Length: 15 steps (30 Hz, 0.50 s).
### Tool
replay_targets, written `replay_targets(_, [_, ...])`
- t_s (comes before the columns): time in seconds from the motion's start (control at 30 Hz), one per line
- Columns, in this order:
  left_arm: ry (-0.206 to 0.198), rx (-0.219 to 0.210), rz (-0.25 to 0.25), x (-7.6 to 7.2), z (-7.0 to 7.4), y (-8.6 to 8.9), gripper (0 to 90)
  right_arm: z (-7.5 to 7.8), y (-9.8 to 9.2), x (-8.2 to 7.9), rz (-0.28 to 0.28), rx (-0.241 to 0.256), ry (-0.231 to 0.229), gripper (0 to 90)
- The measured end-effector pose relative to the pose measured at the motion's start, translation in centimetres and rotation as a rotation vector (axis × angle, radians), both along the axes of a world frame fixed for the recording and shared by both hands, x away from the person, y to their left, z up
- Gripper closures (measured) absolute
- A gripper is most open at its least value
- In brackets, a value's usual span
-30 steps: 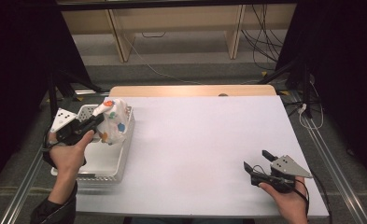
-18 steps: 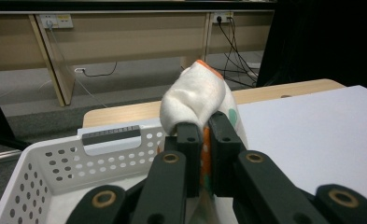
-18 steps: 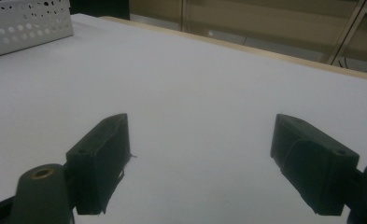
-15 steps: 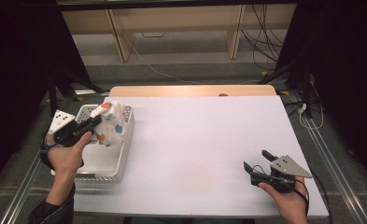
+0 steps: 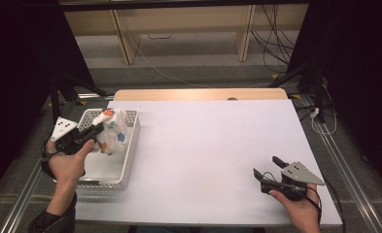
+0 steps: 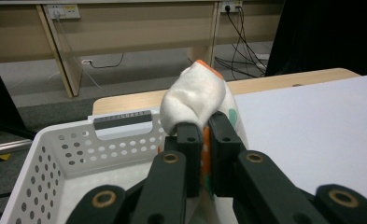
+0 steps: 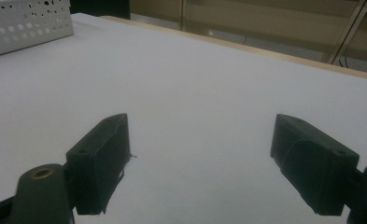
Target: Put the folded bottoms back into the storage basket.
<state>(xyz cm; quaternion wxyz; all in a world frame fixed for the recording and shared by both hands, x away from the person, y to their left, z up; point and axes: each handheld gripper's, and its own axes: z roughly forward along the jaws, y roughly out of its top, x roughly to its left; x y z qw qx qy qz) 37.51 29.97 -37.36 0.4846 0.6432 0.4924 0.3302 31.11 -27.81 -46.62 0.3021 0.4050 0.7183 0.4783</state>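
A white cloth point(image 5: 113, 130) with orange, green and blue spots hangs over the white perforated basket point(image 5: 107, 183) at the table's left edge. My left gripper point(image 5: 95, 133) is shut on it, holding it just above the basket. In the left gripper view the cloth point(image 6: 197, 95) bulges up between the closed jaws, over the basket point(image 6: 59, 149). My right gripper point(image 5: 268, 167) rests near the table's front right corner, open, with nothing between its fingers. The right gripper view shows its gripper point(image 7: 200, 158) spread wide over bare white tabletop.
The white table point(image 5: 213, 145) stretches between the two hands, with a wooden strip point(image 5: 198, 93) along its far edge. Shelving legs and cables lie on the floor beyond. A corner of the basket point(image 7: 27, 21) shows at the top left of the right gripper view.
My left gripper has drawn the cloth slightly left and lower over the basket. The right gripper has not moved.
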Motion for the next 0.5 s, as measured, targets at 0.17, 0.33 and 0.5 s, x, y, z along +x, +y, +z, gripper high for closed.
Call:
replay_targets(0.17, [0.015,0.008,0.001,0.21,-0.40,0.10,84.1,0.03,-0.04,-0.01,-0.001,-0.003,0.001,20.6])
replay_targets(0.33, [0.029,0.012,-0.001,0.37,-0.67,0.10,84.1,-0.01,-0.03,0.04,0.001,0.003,-0.005,20.6])
replay_targets(0.5, [0.038,0.022,0.000,0.47,-0.85,0.17,84.1,0.03,-0.03,0.04,0.002,0.002,-0.011,20.6])
